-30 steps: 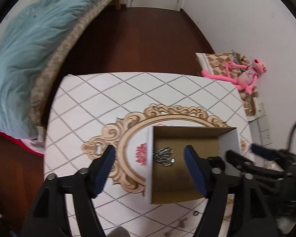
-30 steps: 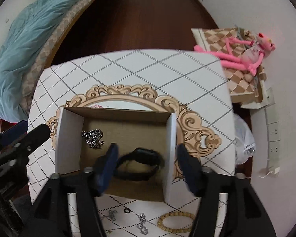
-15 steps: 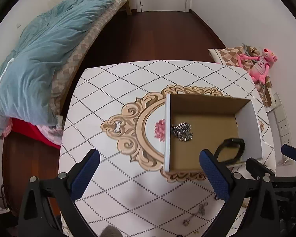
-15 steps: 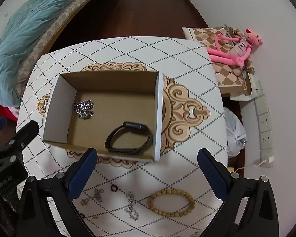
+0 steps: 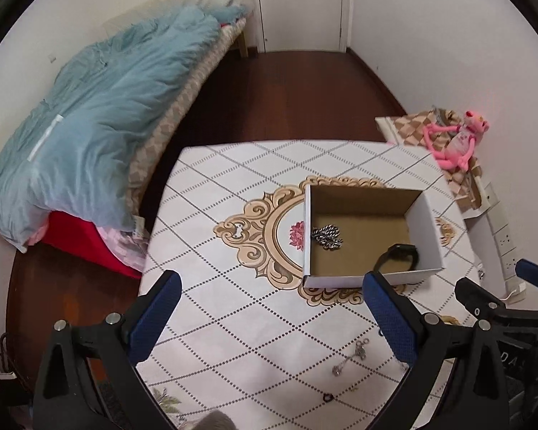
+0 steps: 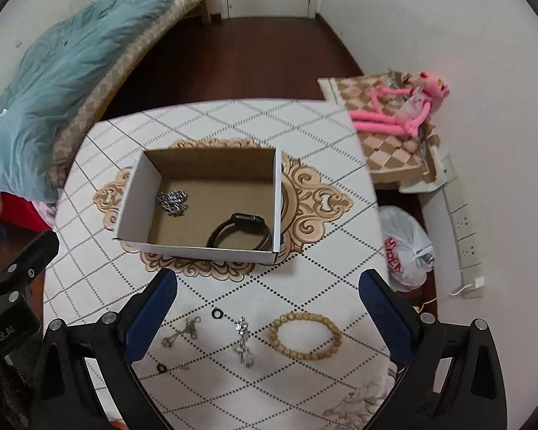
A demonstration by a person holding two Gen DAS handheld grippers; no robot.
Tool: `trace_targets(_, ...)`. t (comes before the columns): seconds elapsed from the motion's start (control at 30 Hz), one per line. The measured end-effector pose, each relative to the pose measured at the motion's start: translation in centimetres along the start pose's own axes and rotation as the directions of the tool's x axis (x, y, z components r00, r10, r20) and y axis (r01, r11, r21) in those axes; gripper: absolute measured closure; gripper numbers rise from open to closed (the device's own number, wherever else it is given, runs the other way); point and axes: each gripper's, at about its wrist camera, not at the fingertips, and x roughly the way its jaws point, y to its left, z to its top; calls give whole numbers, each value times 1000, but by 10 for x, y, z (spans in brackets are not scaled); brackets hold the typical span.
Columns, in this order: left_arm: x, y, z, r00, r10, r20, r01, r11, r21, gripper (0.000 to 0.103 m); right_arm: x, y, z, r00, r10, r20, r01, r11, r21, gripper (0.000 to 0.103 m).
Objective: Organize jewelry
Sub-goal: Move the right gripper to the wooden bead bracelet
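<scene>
So you've got the open brown cardboard box with white outer walls [image 6: 201, 247] sitting mid-table on the white diamond-pattern tablecloth [image 6: 322, 136], and it already holds a crumpled silver chain [image 6: 173, 201] by its left wall plus a black smartwatch with a looped strap [image 6: 239, 233] toward the right.

What's left is lined up near the table's front edge: a tan wooden bead bracelet [image 6: 305, 335], a sparkly silver drop earring [image 6: 243, 340], a small silver charm piece [image 6: 183, 330] and two tiny black rings [image 6: 217, 312] [image 6: 161, 368].

Handling-wise, I'd guess the bead bracelet is the easy one: light, floppy on its cord, beads probably a bit slick, so pinch across one side of the loop rather than trying to span it. The earring and charm look thin and lie flat, likely to skate away, so come down straight and close slowly. The rings look like the fiddliest.

Your right gripper [image 6: 267, 313] has its jaws spread wide, empty, hovering over the loose pieces. The left gripper [image 5: 269, 317] is also wide open, holding nothing, touching nothing.
</scene>
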Motion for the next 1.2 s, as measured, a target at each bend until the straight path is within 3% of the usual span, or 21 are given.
trace_targets(0.33, -69, 8, -18, 997, -9, 70, 11, 1000, -18, 0, -81, 1, -26, 991, 3, 132, -3, 1000, 5, 1)
trace_targets(0.57, -81, 11, -34, 997, 41, 72, -38, 999, -32, 0, -103, -12, -51, 988, 56, 146, -64, 997, 50, 1)
trace_targets(0.73, -54, 5, -58, 997, 77, 24, -77, 997, -30, 0, -65, -41, -74, 998, 34, 48, -41, 990, 139, 1)
trace_targets(0.9, -4, -1, -84, 993, 97, -64, -99, 995, -22, 0, 10, -77, -95, 996, 31, -83, -9, 967, 256, 2)
trace_targets(1.03, 33, -3, -101, 987, 94, -131, -98, 995, -18, 0, 64, -95, -103, 988, 31, -154, 20, 948, 317, 26)
trace_targets(1.2, 64, -9, -122, 980, 48, -193, -49, 999, -2, 1, 110, -103, -108, 980, -15, -199, 78, 946, 316, 41)
